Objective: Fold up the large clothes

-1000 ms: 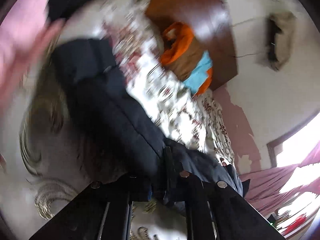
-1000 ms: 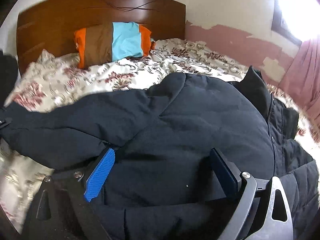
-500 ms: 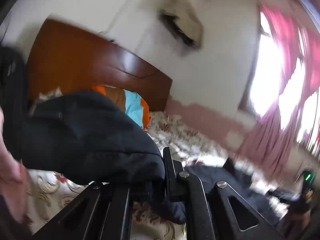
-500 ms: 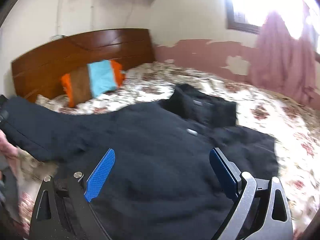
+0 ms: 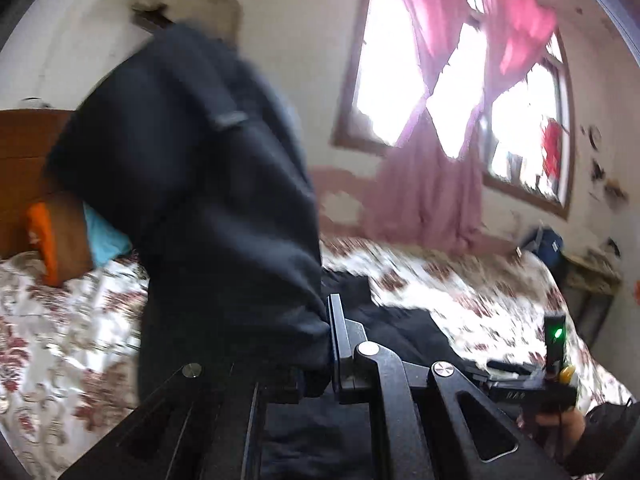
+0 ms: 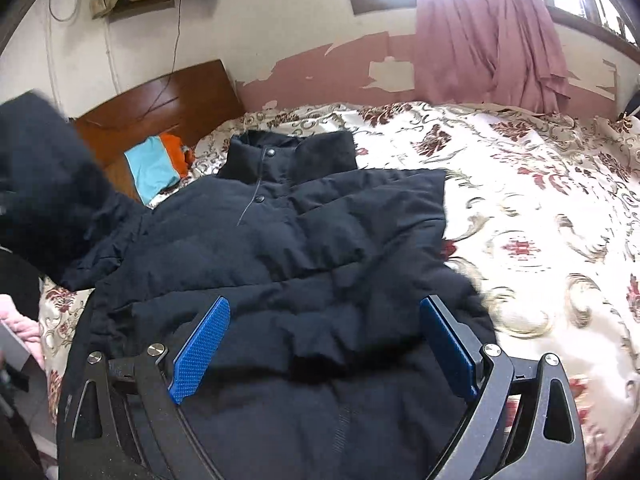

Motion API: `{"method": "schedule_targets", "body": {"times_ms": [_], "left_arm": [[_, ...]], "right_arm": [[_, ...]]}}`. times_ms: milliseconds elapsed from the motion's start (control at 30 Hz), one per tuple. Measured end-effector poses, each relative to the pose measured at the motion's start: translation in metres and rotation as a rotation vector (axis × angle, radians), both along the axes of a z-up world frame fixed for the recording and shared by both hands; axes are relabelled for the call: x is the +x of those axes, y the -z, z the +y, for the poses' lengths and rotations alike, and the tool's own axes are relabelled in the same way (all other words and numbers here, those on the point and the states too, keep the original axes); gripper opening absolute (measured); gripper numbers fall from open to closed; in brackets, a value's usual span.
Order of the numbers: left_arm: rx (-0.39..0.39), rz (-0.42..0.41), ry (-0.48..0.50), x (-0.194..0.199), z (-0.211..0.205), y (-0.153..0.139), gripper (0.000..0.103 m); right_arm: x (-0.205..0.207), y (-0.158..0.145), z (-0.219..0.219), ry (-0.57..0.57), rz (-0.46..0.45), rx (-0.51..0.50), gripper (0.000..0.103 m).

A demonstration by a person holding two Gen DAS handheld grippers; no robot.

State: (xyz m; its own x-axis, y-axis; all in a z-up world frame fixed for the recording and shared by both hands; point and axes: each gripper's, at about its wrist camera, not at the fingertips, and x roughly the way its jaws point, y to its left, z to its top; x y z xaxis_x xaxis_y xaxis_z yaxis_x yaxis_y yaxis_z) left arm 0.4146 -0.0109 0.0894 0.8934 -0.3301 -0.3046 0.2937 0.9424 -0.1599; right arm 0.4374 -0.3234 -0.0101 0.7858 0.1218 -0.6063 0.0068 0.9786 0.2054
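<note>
A dark navy padded jacket (image 6: 304,240) lies face up on the flowered bedspread (image 6: 540,208), collar toward the headboard. My left gripper (image 5: 304,364) is shut on the jacket's left sleeve (image 5: 208,184) and holds it raised high above the bed; the lifted sleeve also shows at the left of the right wrist view (image 6: 44,176). My right gripper (image 6: 324,344) is open, its blue pads (image 6: 200,348) spread just above the jacket's lower front, holding nothing.
A wooden headboard (image 6: 160,100) and an orange, brown and blue pillow (image 6: 160,164) are at the bed's head. Pink curtains (image 6: 492,28) hang at the window. A small table (image 5: 592,280) stands beyond the bed's far side.
My left gripper has lifted the sleeve from low over the bed to high up and swung right toward the jacket body. My right gripper has drawn back, bringing the whole jacket front into view.
</note>
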Motion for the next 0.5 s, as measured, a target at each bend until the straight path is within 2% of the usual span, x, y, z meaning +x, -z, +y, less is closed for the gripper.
{"method": "schedule_targets", "body": {"times_ms": [133, 267, 333, 400, 500], "left_arm": [[0.021, 0.078, 0.077, 0.006, -0.049, 0.018, 0.009], [0.035, 0.219, 0.145, 0.02, -0.086, 0.059, 0.011], [0.075, 0.299, 0.154, 0.024, -0.101, 0.085, 0.011], [0.109, 0.339, 0.179, 0.02, -0.11, 0.102, 0.011], [0.144, 0.333, 0.181, 0.01, -0.111, 0.11, 0.013]], "right_arm": [[-0.021, -0.002, -0.029, -0.006, -0.019, 0.012, 0.093], [-0.033, 0.011, -0.055, -0.007, -0.016, 0.063, 0.093], [-0.036, 0.018, -0.065, -0.046, -0.011, 0.151, 0.093], [-0.038, 0.026, -0.074, -0.131, -0.038, 0.308, 0.093], [-0.036, 0.034, -0.078, -0.172, -0.049, 0.402, 0.093]]}}
